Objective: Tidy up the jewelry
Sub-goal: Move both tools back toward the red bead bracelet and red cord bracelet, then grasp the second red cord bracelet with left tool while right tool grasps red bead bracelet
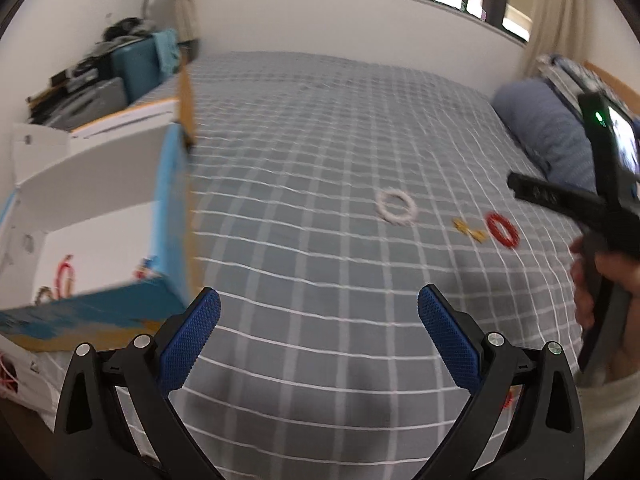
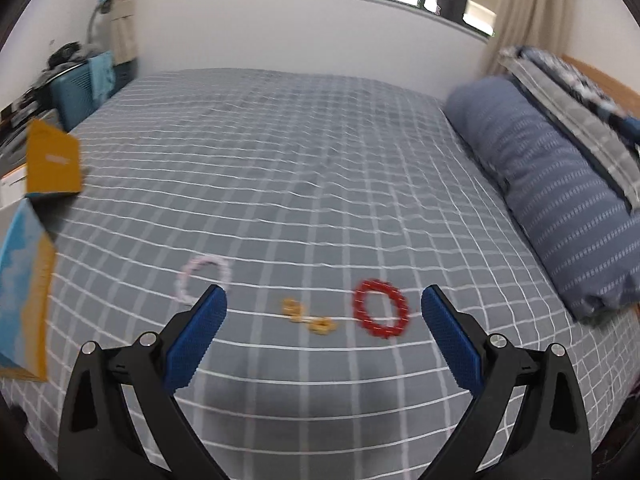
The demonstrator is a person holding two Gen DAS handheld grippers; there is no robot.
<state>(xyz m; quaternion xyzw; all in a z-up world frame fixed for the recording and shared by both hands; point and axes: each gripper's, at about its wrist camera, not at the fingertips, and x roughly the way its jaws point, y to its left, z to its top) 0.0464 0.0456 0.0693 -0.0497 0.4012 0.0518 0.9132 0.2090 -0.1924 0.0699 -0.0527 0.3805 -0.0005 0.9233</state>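
Both claws, left claw (image 1: 319,314) and right claw (image 2: 324,312), gape wide and empty above the bed (image 2: 320,168). The red bracelet (image 2: 381,314) and gold earrings (image 2: 308,316) lie flat on soft sheet, so a claw could snag fabric or nudge them aside.

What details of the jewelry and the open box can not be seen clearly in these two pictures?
- Small yellow-gold piece: motion blur in both views; its type is unclear.
- Pale beaded ring: right wrist view, partly behind the blue finger pad.
- Open white-and-blue cardboard box: left wrist view, contents blurred, cut by the edge.
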